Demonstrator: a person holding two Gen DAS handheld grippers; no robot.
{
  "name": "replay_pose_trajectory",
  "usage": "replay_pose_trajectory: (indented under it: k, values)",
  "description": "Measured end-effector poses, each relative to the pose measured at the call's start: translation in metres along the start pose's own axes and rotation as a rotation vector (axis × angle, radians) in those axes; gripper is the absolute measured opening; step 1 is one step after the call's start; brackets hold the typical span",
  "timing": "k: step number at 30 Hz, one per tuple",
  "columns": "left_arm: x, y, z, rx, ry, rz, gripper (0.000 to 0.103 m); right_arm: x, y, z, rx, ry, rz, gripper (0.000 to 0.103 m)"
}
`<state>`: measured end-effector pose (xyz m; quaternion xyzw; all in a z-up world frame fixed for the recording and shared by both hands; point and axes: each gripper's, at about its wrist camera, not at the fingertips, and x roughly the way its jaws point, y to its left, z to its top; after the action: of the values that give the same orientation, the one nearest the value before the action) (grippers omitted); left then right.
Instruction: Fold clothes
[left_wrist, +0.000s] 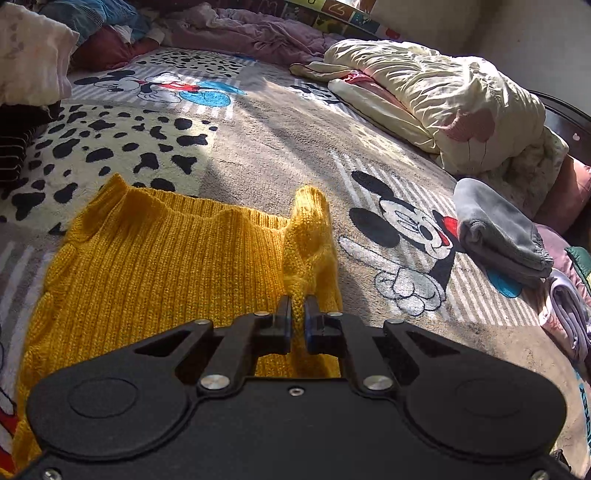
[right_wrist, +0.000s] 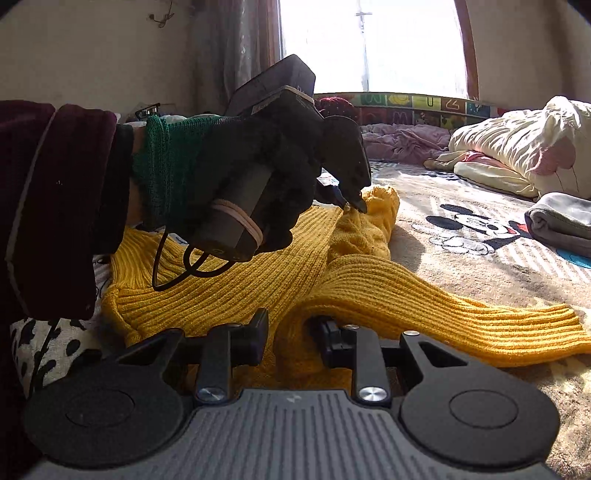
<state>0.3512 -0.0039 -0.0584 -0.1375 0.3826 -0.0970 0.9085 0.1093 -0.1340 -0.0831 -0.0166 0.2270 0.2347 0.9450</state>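
Both grippers pinching the yellow sweater on the bed

Our left gripper (left_wrist: 298, 308) is clamped on a raised fold of the sweater (left_wrist: 166, 258), which lies near us on the cartoon blanket (left_wrist: 280, 147); our right gripper (right_wrist: 291, 328) is closed on its ribbed sleeve (right_wrist: 424, 306), nearer us.

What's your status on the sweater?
Left gripper shut on yellow sweater sleeve. Right gripper clamped on sweater fold. Nothing in the way.

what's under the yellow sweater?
The yellow sweater lies on a cartoon-print blanket, which shows all around it. Whatever sits directly beneath the knit is covered. The left gripper pinches a fold of it.
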Motion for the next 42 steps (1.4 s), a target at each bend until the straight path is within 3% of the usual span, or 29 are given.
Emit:
replay_pose_trajectory:
  k: [2, 5, 7, 10, 16, 18, 20, 24, 27, 31, 32, 35, 36, 38, 42]
  values:
    - [0.006, 0.006, -0.003, -0.044, 0.018, -0.026, 0.005, 0.001, 0.001, 0.000, -0.002, 0.008, -0.005, 0.029]
    - [0.000, 0.017, -0.002, -0.202, -0.001, -0.156, 0.005, -0.006, 0.002, 0.001, -0.008, 0.000, -0.036, 0.028]
    - [0.001, 0.013, -0.001, -0.201, -0.006, -0.173, 0.005, -0.010, 0.001, 0.002, -0.010, -0.006, -0.060, 0.028]
    - [0.015, 0.008, -0.005, -0.133, 0.025, -0.071, 0.005, -0.008, -0.005, 0.000, 0.004, 0.011, -0.073, 0.028]
    - [-0.004, 0.012, -0.007, -0.146, -0.050, -0.092, 0.005, -0.001, -0.003, -0.004, -0.039, 0.053, -0.061, 0.030]
    - [0.004, 0.009, -0.008, -0.100, 0.006, -0.034, 0.005, -0.003, -0.003, -0.002, -0.043, 0.039, -0.071, 0.029]
    - [0.007, 0.013, -0.007, -0.097, 0.031, -0.022, 0.006, -0.010, 0.000, 0.000, -0.064, -0.007, -0.080, 0.029]
    - [-0.010, 0.000, 0.001, 0.001, -0.033, 0.037, 0.006, -0.003, 0.003, -0.003, -0.077, 0.049, -0.037, 0.032]
    - [-0.023, -0.017, 0.006, 0.096, -0.092, -0.008, 0.006, -0.005, 0.003, -0.001, -0.062, 0.050, -0.018, 0.034]
    - [-0.008, -0.031, 0.015, 0.144, -0.079, -0.087, 0.006, -0.007, 0.003, -0.001, -0.055, 0.037, -0.002, 0.034]
    - [0.002, -0.033, 0.016, 0.147, -0.067, -0.082, 0.006, -0.007, 0.004, -0.002, -0.057, 0.039, 0.000, 0.034]
    - [0.035, -0.016, 0.015, 0.095, 0.006, 0.068, 0.008, -0.005, 0.003, -0.001, -0.059, 0.065, 0.009, 0.034]
    - [0.040, -0.009, 0.014, 0.069, 0.015, 0.083, 0.010, -0.005, 0.002, -0.002, -0.059, 0.068, 0.011, 0.034]
    - [0.041, 0.005, 0.013, 0.005, 0.003, 0.035, 0.011, -0.004, 0.001, -0.004, -0.055, 0.069, 0.014, 0.034]
    - [0.027, 0.002, 0.018, 0.007, 0.009, 0.021, 0.012, -0.002, 0.004, -0.005, -0.067, 0.069, 0.011, 0.034]
